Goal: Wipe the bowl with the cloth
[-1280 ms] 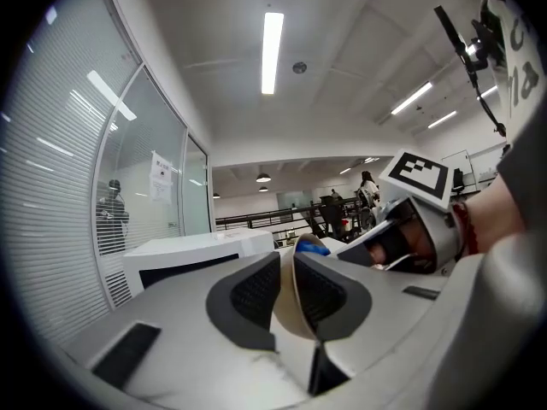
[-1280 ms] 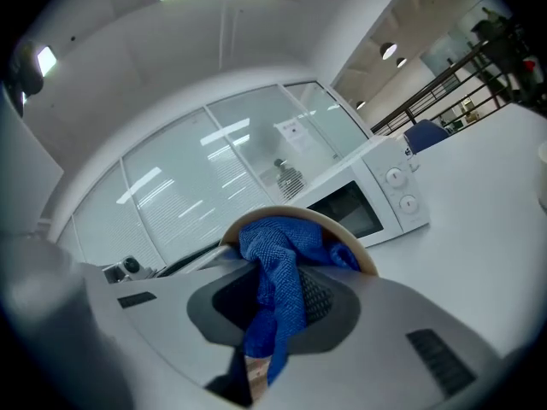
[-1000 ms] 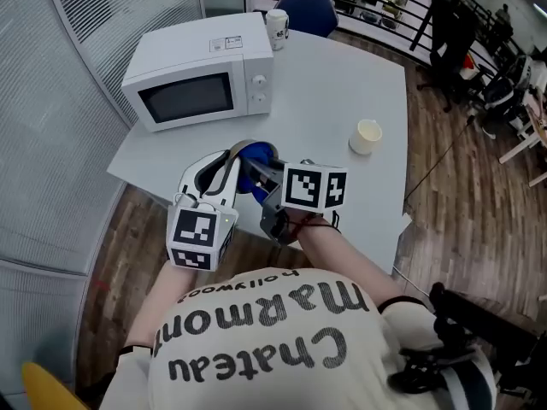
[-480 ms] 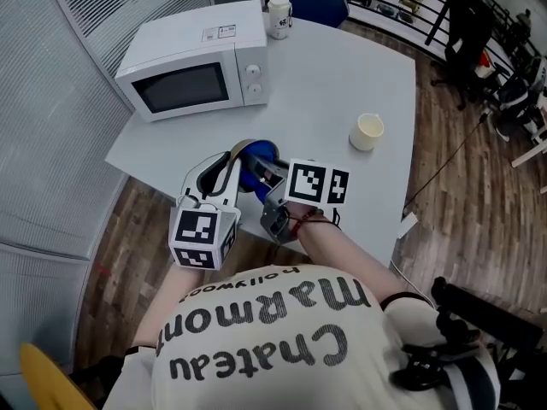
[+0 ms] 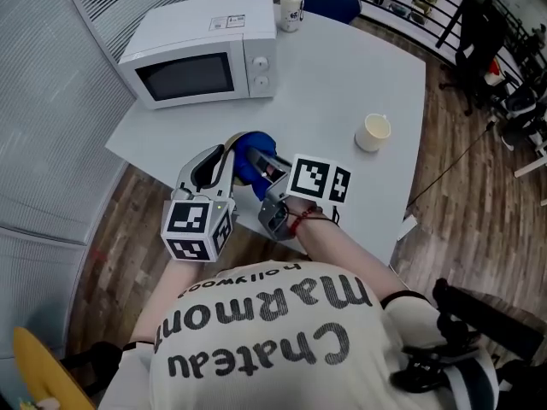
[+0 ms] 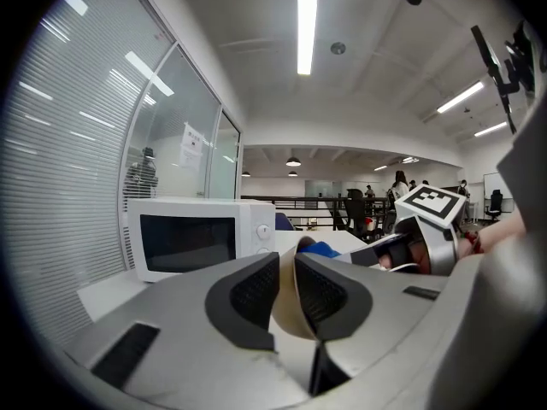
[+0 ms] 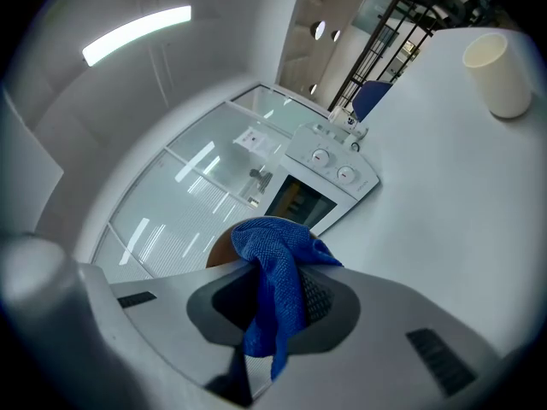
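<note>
The left gripper (image 6: 286,282) is clamped on the rim of the tan bowl (image 6: 289,325), holding it at the near edge of the table (image 5: 342,75) in front of the microwave (image 5: 197,49). The right gripper (image 7: 275,301) is clamped on the blue cloth (image 7: 275,259). The bunched end of the cloth appears to lie against the bowl, though no view shows the contact clearly.

Open-plan office, glass partition walls (image 6: 184,143) with blinds (image 5: 43,126), white table (image 5: 342,75), microwave (image 5: 201,54), wood floor (image 5: 479,195)
</note>
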A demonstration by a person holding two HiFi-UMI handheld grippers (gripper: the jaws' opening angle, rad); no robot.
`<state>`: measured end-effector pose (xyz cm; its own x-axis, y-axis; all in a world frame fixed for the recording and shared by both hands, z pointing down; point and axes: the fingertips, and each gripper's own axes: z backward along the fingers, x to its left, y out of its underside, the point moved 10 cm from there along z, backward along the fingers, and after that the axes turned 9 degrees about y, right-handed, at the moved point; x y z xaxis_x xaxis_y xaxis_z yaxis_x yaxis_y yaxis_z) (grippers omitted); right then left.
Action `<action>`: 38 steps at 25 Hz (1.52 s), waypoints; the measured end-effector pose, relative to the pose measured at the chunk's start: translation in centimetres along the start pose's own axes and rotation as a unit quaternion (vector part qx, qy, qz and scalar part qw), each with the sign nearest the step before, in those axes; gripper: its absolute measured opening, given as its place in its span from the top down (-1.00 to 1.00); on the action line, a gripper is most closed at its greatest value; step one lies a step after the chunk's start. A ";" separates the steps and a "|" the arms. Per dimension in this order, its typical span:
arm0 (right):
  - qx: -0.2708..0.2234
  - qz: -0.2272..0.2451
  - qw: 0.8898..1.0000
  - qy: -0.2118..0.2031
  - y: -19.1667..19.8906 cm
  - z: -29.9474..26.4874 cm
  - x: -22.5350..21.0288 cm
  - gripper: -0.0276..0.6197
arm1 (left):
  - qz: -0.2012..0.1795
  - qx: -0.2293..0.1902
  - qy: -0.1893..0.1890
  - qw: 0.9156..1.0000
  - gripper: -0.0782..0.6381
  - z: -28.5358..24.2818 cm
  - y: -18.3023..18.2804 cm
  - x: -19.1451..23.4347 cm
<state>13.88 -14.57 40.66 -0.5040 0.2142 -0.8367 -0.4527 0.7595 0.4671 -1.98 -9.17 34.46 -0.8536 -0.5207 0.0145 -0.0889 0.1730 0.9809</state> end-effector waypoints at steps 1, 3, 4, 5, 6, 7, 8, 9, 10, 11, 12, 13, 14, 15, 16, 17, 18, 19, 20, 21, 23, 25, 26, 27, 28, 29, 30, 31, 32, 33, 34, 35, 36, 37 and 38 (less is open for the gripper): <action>0.001 0.002 1.000 0.000 0.1 -0.1 0.1 0.73 | 0.005 -0.001 -0.004 1.000 0.60 0.2 0.0 0.3; 0.002 0.006 1.000 0.000 0.1 -0.1 0.1 0.73 | 0.018 -0.005 -0.013 1.000 0.60 0.4 0.0 0.8; 0.002 0.007 1.000 0.001 0.1 -0.1 0.1 0.73 | 0.026 -0.007 -0.018 0.999 0.60 0.6 0.0 1.0; 0.003 0.008 1.000 0.001 0.2 -0.1 0.1 0.73 | 0.033 -0.008 -0.021 0.999 0.60 0.7 0.0 1.3; 0.002 0.008 1.000 0.002 0.2 0.0 0.1 0.73 | 0.039 -0.009 -0.024 0.999 0.60 0.8 0.0 1.4; 0.002 0.007 1.000 0.003 0.2 0.0 0.2 0.73 | 0.042 -0.011 -0.025 0.999 0.60 0.9 0.1 1.6; 0.001 0.007 1.000 0.004 0.2 0.0 0.2 0.73 | 0.043 -0.012 -0.027 0.999 0.60 0.9 0.1 1.7; 0.001 0.008 1.000 0.005 0.2 0.0 0.2 0.73 | 0.044 -0.013 -0.028 0.999 0.60 1.0 0.1 1.8; 0.000 0.008 1.000 0.005 0.2 0.0 0.2 0.73 | 0.044 -0.014 -0.030 0.998 0.60 1.1 0.1 1.9; -0.001 0.009 1.000 0.005 0.2 0.0 0.2 0.73 | 0.045 -0.015 -0.032 0.998 0.60 1.3 0.1 2.1; -0.002 0.009 1.000 0.006 0.3 0.0 0.3 0.73 | 0.047 -0.016 -0.035 0.998 0.60 1.4 0.1 2.3; -0.003 0.010 1.000 0.007 0.3 0.0 0.2 0.73 | 0.049 -0.016 -0.039 0.998 0.60 1.5 0.2 2.5; -0.004 0.009 1.000 0.008 0.3 0.0 0.2 0.73 | 0.052 -0.015 -0.042 0.998 0.60 1.7 0.3 2.7; -0.003 0.008 1.000 0.007 0.3 0.1 0.2 0.73 | 0.056 -0.014 -0.045 0.997 0.60 1.8 0.5 2.9; 0.001 0.005 1.000 0.002 0.3 0.1 0.3 0.73 | 0.060 -0.013 -0.045 0.997 0.60 1.9 0.6 3.0; 0.008 0.002 1.000 -0.008 0.4 0.1 0.6 0.73 | 0.061 -0.013 -0.044 0.997 0.60 2.0 0.7 3.0; 0.017 0.000 1.000 -0.022 0.5 0.1 0.9 0.73 | 0.063 -0.014 -0.042 0.997 0.61 2.1 0.7 3.0; 0.025 0.002 0.999 -0.037 0.7 0.0 1.4 0.73 | 0.065 -0.016 -0.038 0.997 0.61 2.2 0.6 3.0; 0.032 0.008 0.998 -0.050 0.8 -0.1 2.0 0.73 | 0.067 -0.018 -0.033 0.997 0.61 2.2 0.6 3.0; 0.037 0.017 0.997 -0.061 1.0 -0.2 2.6 0.73 | 0.068 -0.020 -0.027 0.997 0.62 2.2 0.5 2.9; 0.042 0.041 0.996 -0.073 1.2 -0.4 3.7 0.73 | 0.064 -0.020 -0.015 0.998 0.63 2.0 0.4 2.5; 0.040 0.069 0.994 -0.068 1.2 -0.5 4.4 0.73 | 0.060 -0.020 -0.005 0.998 0.64 1.9 0.3 2.1; 0.036 0.081 0.994 -0.060 1.1 -0.4 4.5 0.73 | 0.060 -0.019 0.000 0.998 0.64 1.9 0.3 1.9; 0.031 0.090 0.994 -0.049 1.0 -0.4 4.5 0.73 | 0.059 -0.019 0.006 0.998 0.64 1.9 0.3 1.7; 0.028 0.095 0.994 -0.037 1.0 -0.3 4.4 0.73 | 0.057 -0.018 0.012 0.998 0.64 2.0 0.2 1.5; 0.025 0.099 0.995 -0.025 1.0 -0.3 4.3 0.73 | 0.052 -0.016 0.019 0.998 0.64 1.9 0.2 1.3; 0.022 0.103 0.994 -0.013 1.0 -0.3 4.2 0.73 | 0.046 -0.014 0.025 0.999 0.64 1.9 0.1 1.0; 0.021 0.109 0.994 -0.002 1.1 -0.4 4.1 0.73 | 0.039 -0.010 0.029 0.999 0.64 1.8 0.0 0.8; 0.021 0.118 0.993 0.007 1.2 -0.4 4.0 0.73 | 0.034 -0.006 0.032 0.999 0.64 1.7 -0.1 0.5; 0.021 0.128 0.991 0.014 1.3 -0.5 3.9 0.73 | 0.030 -0.002 0.034 0.999 0.64 1.6 -0.1 0.4; 0.022 0.139 0.990 0.019 1.3 -0.6 3.8 0.73 | 0.030 0.001 0.035 0.999 0.63 1.6 -0.1 0.3; 0.024 0.151 0.988 0.024 1.4 -0.7 3.7 0.73 | 0.031 0.004 0.036 0.999 0.63 1.6 -0.1 0.3; 0.025 0.167 0.985 0.028 1.4 -0.8 3.7 0.73 | 0.033 0.007 0.037 0.999 0.63 1.6 -0.1 0.4; 0.027 0.185 0.982 0.033 1.4 -0.9 3.6 0.73 | 0.035 0.010 0.038 0.999 0.63 1.5 0.0 0.4; 0.030 0.203 0.978 0.038 1.4 -1.0 3.6 0.73 | 0.036 0.012 0.037 0.999 0.63 1.5 0.0 0.4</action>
<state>10.69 -13.33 38.56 -0.6877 0.4605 -0.5612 -0.1617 0.6564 0.7368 -3.13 -8.12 34.14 -0.8177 -0.5667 0.1008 -0.0409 0.2319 0.9719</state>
